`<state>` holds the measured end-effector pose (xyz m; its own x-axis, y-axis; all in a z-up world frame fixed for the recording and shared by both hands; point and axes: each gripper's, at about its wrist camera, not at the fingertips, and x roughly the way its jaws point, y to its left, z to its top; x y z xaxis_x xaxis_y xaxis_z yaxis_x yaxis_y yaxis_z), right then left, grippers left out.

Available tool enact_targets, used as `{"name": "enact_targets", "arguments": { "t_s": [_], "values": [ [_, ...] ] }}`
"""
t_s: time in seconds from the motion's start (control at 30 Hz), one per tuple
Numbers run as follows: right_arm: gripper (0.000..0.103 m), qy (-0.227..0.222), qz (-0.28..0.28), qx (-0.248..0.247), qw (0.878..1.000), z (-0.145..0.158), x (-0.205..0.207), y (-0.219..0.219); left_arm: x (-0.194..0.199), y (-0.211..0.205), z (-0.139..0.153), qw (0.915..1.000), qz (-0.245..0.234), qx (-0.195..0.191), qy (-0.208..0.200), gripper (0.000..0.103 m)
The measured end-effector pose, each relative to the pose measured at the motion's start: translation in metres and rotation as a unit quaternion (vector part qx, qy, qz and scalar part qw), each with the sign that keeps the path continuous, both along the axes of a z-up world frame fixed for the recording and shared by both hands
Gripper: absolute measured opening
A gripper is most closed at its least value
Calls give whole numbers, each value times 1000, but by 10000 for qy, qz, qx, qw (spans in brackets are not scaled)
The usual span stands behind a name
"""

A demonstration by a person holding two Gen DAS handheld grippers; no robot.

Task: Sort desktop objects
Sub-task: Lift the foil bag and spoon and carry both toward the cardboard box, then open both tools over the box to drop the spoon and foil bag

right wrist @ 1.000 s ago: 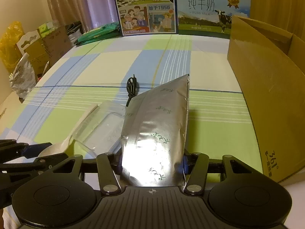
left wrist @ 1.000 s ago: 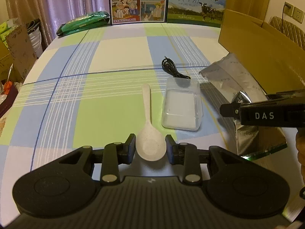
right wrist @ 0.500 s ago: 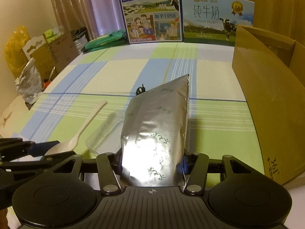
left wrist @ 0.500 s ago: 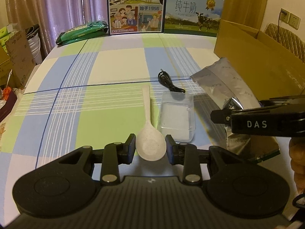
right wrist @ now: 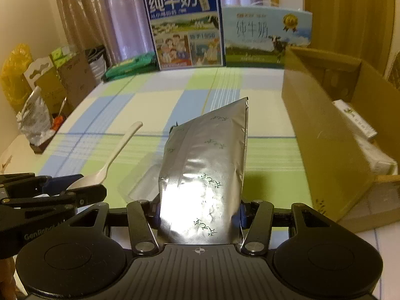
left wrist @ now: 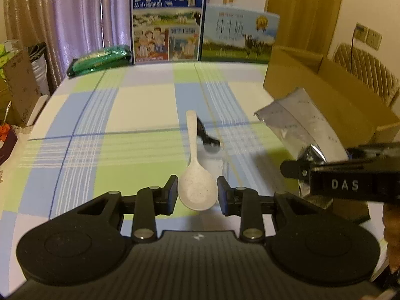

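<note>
- Both picks look made and the carry to the box is the step in hand: the left tool (left wrist: 197, 192) is clenched on the bowl of a white spoon (left wrist: 196, 175), and the right tool (right wrist: 200, 212) is clenched on the lower end of a silver foil pouch (right wrist: 207, 175).
- The spoon sits between the left tool's pads, its handle running off toward 12 o'clock above the checked table (left wrist: 125, 115); it seems lifted, though the left wrist view alone does not settle that.
- The pouch stands up from the right tool, its sealed top edge tilted toward 1 o'clock; the foil is creased, shiny, and printed with small green marks.
- An open cardboard box (right wrist: 325, 130) stands at 2 o'clock from the right tool, near the pouch, with a white carton (right wrist: 355, 117) already lying inside.
- Next move, as I judge it: swing the pouch right over the box's near wall, high enough to clear the rim, then release it inside; the spoon can follow.
- The pouch is limp, so it may fold or catch on the rim.
- A clear plastic tray (right wrist: 142, 182) and a black cable (left wrist: 206, 135) lie on the table at 12 o'clock, not yet sorted.
</note>
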<state>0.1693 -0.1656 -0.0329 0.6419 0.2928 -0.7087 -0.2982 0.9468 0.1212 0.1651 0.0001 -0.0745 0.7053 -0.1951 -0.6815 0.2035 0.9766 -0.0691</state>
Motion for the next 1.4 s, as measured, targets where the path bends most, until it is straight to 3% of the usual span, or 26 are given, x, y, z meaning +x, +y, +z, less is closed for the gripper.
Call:
{"name": "enact_targets", "arguments": {
  "t_s": [0.57, 1.4],
  "values": [
    [50, -441, -83, 140, 9989, 80, -25, -28, -24, -35, 74, 9991, -63, -160, -381, 28],
    [50, -796, -915, 182, 9925, 135, -13, -168, -12, -169, 114, 9932, -986, -194, -584, 28]
  ]
}}
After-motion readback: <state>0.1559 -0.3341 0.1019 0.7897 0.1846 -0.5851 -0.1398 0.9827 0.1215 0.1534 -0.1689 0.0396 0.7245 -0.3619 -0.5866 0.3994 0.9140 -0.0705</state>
